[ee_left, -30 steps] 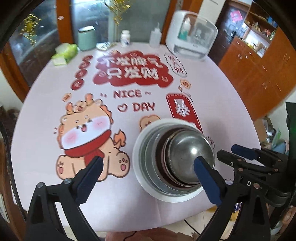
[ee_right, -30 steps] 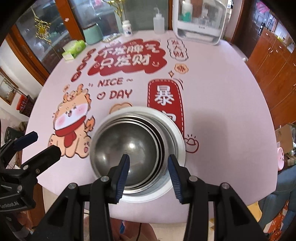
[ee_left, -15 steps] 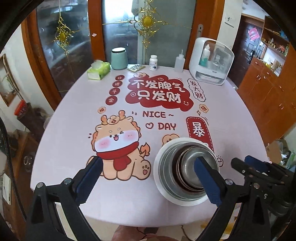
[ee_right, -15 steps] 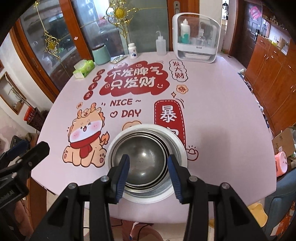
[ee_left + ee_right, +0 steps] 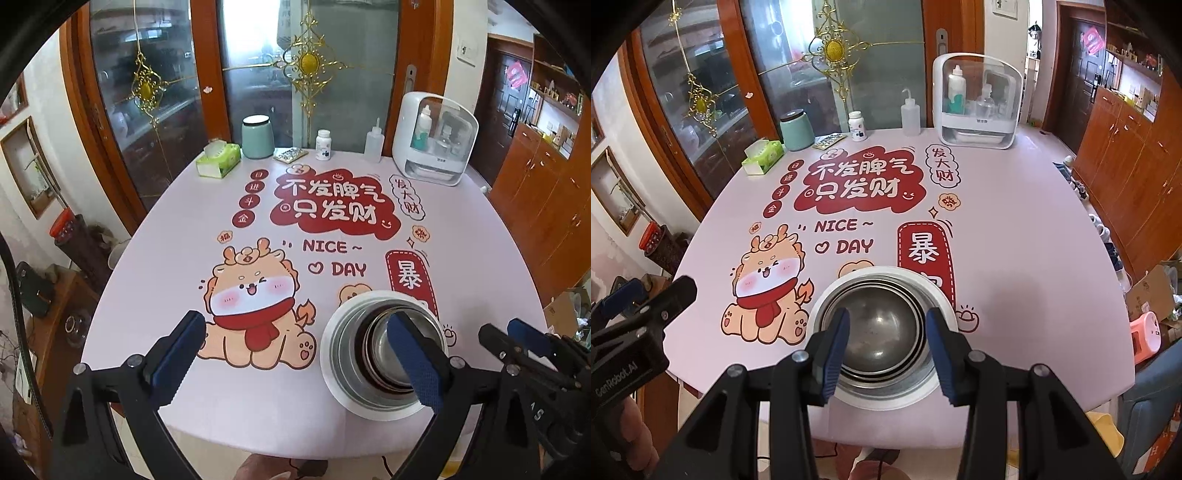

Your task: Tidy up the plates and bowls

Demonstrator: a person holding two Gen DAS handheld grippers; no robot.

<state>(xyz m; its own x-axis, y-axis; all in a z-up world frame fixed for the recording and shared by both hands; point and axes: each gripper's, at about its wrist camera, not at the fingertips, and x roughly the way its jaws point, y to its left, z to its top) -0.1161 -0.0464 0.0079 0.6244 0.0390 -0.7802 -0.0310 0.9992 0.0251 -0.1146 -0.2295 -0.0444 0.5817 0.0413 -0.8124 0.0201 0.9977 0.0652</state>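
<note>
A: State of the tools?

B: The right gripper (image 5: 884,350) hangs above the near edge of the nested steel bowls (image 5: 881,332), jaws half spread, holding nothing; the left gripper (image 5: 299,354) stands wide open, also empty, to the left of the stack.

A: Location of the stack?

B: On the white plate (image 5: 945,295), near the front edge of the table (image 5: 1015,240); the far end carries only clutter.

A: Procedure?

B: Judged complete; lift clear vertically; avoid the rims.
</note>
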